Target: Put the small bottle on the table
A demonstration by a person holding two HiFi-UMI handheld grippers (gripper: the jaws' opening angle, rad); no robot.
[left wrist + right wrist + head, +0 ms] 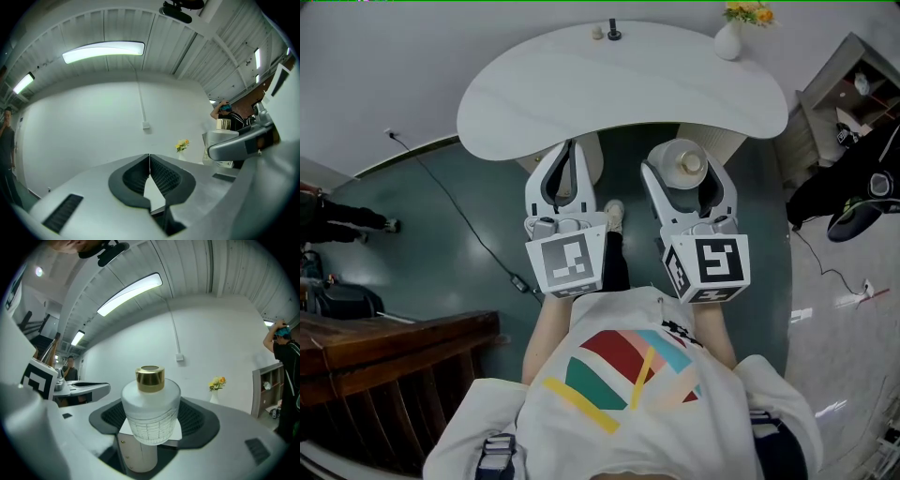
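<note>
The small bottle point(686, 165) is frosted white with a gold cap, and my right gripper point(684, 159) is shut on it. It is held upright in the air just in front of the near edge of the white table point(628, 94). In the right gripper view the bottle point(151, 411) fills the middle, with a dark pad on each side of its body. My left gripper point(570, 155) hangs beside it on the left, shut with nothing in it. In the left gripper view its pads meet in a thin line point(149, 161), and the bottle's gold cap point(224, 124) shows at the right.
On the table's far edge stand a white vase with yellow flowers point(729, 37) and two small items point(614, 33). A shelf unit point(853, 94) is at the right, dark wooden furniture point(384, 356) at the lower left, and a cable point(459, 211) crosses the floor.
</note>
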